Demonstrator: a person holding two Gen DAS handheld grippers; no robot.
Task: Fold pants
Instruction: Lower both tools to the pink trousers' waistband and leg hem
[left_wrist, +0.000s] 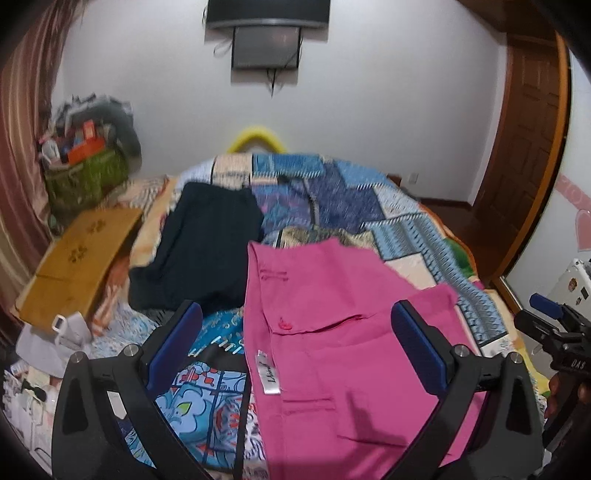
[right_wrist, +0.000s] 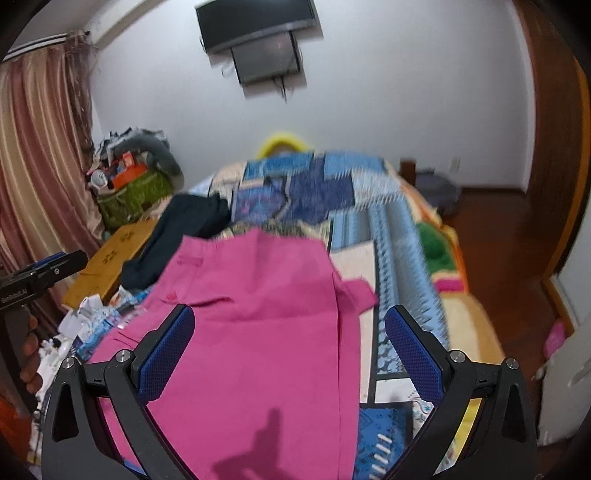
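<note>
Pink pants (left_wrist: 332, 332) lie folded on the patchwork bedspread (left_wrist: 332, 192), with a white label near the left edge and a buttoned pocket flap showing. My left gripper (left_wrist: 295, 343) hovers above them, open, nothing between its blue pads (left_wrist: 173, 343). In the right wrist view the same pink pants (right_wrist: 251, 314) spread out under my right gripper (right_wrist: 290, 354), which is also open and empty. The right gripper (left_wrist: 554, 332) shows at the right edge of the left wrist view, and the left gripper (right_wrist: 40, 275) at the left edge of the right wrist view, held by a hand.
A dark folded garment (left_wrist: 207, 243) lies left of the pink pants. A wooden lap tray (left_wrist: 77, 262) and a green basket of clutter (left_wrist: 85, 173) sit at the bed's left side. A wooden door (left_wrist: 528, 147) and floor (right_wrist: 498, 258) are on the right.
</note>
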